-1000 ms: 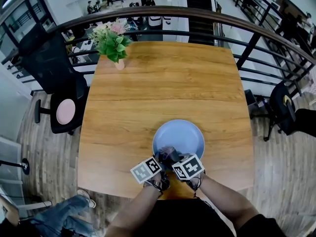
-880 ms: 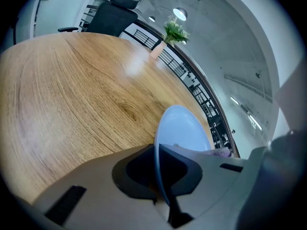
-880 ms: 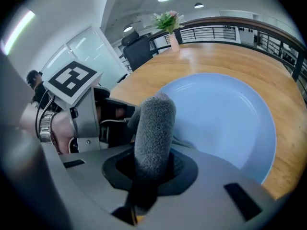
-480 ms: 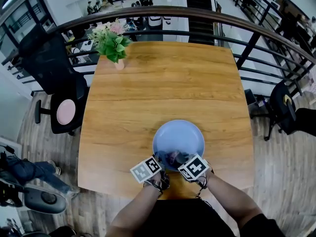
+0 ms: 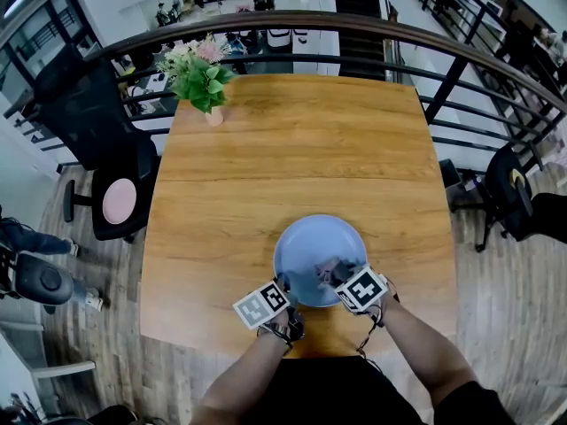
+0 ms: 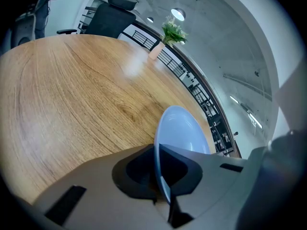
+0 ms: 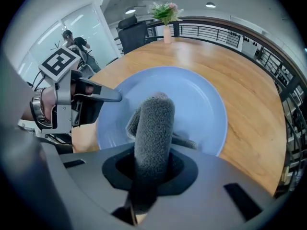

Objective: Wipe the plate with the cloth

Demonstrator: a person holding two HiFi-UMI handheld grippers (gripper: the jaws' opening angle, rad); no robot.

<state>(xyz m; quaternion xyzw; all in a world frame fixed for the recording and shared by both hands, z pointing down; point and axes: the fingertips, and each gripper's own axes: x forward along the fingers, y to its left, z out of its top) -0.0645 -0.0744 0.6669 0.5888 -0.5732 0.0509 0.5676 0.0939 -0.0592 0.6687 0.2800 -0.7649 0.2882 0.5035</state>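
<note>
The right gripper [image 5: 337, 275], clenched on the grey cloth [image 7: 153, 128], has slid along the near side of the blue plate [image 5: 320, 237] from about 7 o'clock to 5 o'clock, so a wiping stroke looks under way, with the far half probably not yet covered

The left gripper [image 5: 285, 287] is clamped on the plate's rim at 7 o'clock, steadying it at the 6 o'clock edge of the table [image 5: 292, 149]

A flower vase [image 5: 204, 78] stands well apart at 11 o'clock; nothing blocks the wiping

Office mezzanine, railing [image 5: 354, 23], swivel chair [image 5: 89, 109], wooden table [image 5: 292, 140]
</note>
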